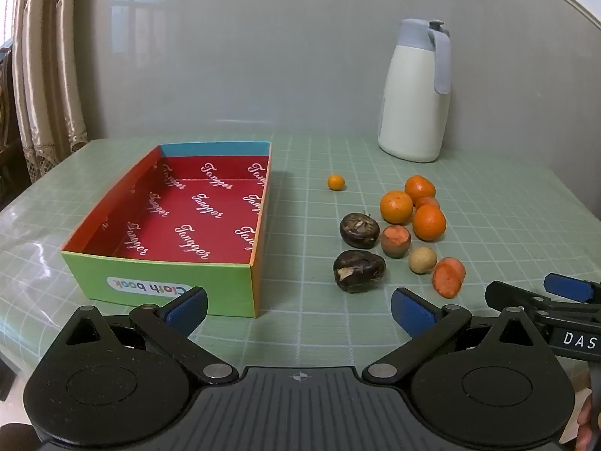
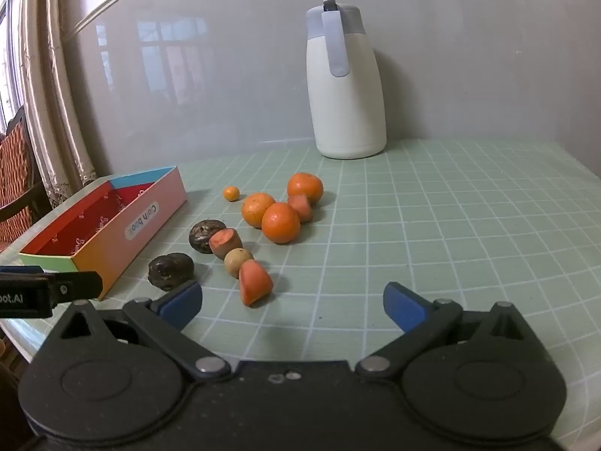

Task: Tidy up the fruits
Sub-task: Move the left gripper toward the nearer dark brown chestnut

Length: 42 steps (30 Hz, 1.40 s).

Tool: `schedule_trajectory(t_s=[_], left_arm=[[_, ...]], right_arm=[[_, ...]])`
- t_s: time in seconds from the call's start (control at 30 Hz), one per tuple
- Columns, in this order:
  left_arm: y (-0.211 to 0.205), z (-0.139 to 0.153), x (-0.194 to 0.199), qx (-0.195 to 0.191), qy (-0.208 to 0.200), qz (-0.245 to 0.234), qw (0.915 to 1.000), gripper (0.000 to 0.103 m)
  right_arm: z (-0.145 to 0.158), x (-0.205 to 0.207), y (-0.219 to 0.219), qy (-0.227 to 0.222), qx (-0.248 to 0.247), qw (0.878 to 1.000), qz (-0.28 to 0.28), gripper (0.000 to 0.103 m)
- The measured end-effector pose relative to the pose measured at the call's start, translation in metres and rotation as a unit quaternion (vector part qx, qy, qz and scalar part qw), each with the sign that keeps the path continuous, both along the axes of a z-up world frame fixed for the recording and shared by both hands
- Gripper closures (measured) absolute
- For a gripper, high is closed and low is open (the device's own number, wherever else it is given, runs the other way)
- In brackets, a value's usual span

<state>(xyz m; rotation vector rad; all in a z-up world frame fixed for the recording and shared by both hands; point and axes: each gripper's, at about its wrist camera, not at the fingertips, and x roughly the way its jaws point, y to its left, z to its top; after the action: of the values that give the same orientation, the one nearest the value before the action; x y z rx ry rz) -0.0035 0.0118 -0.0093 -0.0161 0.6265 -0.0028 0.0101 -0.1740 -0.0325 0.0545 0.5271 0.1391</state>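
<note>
An open cardboard box (image 1: 165, 285) with a red inside stands left on the table; it also shows in the right wrist view (image 2: 124, 236). Right of it lie several fruits: tangerines (image 1: 396, 206) (image 2: 280, 222), two dark brown fruits (image 1: 358, 270) (image 2: 171, 270), cut orange pieces (image 1: 447, 276) (image 2: 254, 283), a tan round fruit (image 1: 422, 260) (image 2: 237, 260) and a tiny orange one (image 1: 335, 182) (image 2: 231, 193). My left gripper (image 1: 298, 314) is open and empty, just short of the box and the dark fruit. My right gripper (image 2: 293, 304) is open and empty, just short of the nearest cut piece.
A white jug with a grey-blue lid (image 1: 415, 92) (image 2: 343, 82) stands at the back by the wall. The table has a green grid cloth (image 2: 450, 225). A curtain (image 1: 41, 75) and a chair (image 2: 18, 184) are at the left.
</note>
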Motion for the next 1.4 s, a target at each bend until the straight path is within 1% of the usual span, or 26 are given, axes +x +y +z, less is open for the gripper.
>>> schedule_trajectory(t_s=[0.53, 0.8, 0.97, 1.4], left_arm=[[0.0009, 0.0002, -0.0012, 0.0, -0.005, 0.0, 1.0, 0.0], [0.0003, 0.0007, -0.0018, 0.0, -0.006, 0.002, 1.0, 0.0], [0.0009, 0.0007, -0.0026, 0.001, -0.008, 0.002, 1.0, 0.0], [0.0013, 0.0016, -0.0023, 0.006, -0.01, 0.002, 0.9999, 0.0]], right_arm=[[0.002, 0.0016, -0.0003, -0.002, 0.002, 1.0, 0.0, 0.0], [0.0004, -0.0055, 0.0004, -0.008, 0.001, 1.0, -0.001, 0.0], [0.0014, -0.0006, -0.0003, -0.001, 0.003, 1.0, -0.001, 0.0], [0.0017, -0.0004, -0.0011, -0.011, 0.003, 1.0, -0.004, 0.0]])
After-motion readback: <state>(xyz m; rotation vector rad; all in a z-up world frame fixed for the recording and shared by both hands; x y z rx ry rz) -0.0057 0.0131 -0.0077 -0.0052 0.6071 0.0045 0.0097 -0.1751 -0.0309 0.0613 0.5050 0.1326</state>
